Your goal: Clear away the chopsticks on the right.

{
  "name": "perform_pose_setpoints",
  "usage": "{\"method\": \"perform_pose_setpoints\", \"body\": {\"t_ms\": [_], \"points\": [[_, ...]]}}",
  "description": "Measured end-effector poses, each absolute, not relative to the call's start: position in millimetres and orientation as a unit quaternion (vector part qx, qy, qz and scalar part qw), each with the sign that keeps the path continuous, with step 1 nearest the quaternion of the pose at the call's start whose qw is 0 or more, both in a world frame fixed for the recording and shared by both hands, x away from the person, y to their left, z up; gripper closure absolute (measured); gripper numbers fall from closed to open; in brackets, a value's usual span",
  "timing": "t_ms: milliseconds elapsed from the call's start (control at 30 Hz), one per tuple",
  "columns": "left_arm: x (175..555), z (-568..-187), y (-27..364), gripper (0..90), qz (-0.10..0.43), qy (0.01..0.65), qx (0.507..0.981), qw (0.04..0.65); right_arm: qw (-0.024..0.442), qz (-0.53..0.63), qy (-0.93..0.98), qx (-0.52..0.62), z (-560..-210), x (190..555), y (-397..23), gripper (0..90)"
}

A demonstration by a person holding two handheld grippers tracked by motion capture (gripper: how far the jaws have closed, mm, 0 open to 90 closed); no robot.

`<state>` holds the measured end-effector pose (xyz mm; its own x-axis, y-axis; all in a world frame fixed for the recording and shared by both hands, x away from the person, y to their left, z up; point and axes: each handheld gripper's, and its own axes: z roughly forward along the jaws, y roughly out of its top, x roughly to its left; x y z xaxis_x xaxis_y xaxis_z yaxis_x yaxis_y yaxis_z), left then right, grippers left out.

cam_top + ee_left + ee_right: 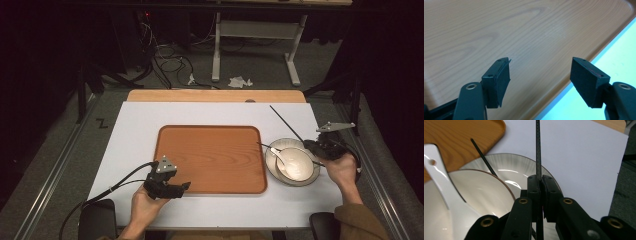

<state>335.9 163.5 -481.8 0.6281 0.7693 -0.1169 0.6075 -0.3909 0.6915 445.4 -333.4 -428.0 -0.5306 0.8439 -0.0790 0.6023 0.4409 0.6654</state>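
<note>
Over the bowl: your right gripper clenches one thin black chopstick
Left gripper: released
Risk: chopstick pivots — slips out

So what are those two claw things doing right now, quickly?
Left gripper: jaws open, holding nothing, above the wooden tray.
Right gripper: jaws shut on a black chopstick, beside the bowl.
</note>
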Motion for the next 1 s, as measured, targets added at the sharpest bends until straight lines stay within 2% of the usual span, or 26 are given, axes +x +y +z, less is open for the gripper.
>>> {"method": "perform_pose_setpoints", "body": {"t_ms": [500, 1000], "points": [[333, -480, 165, 32.0, 0.116, 0.416, 0.824, 0.366, 0.222, 0.321, 0.841, 0.375, -390, 411, -288, 86.4], [334, -480, 165, 31.9, 0.114, 0.414, 0.825, 0.366, 0.200, 0.313, 0.869, 0.328, -401, 390, -237, 86.2]]}}
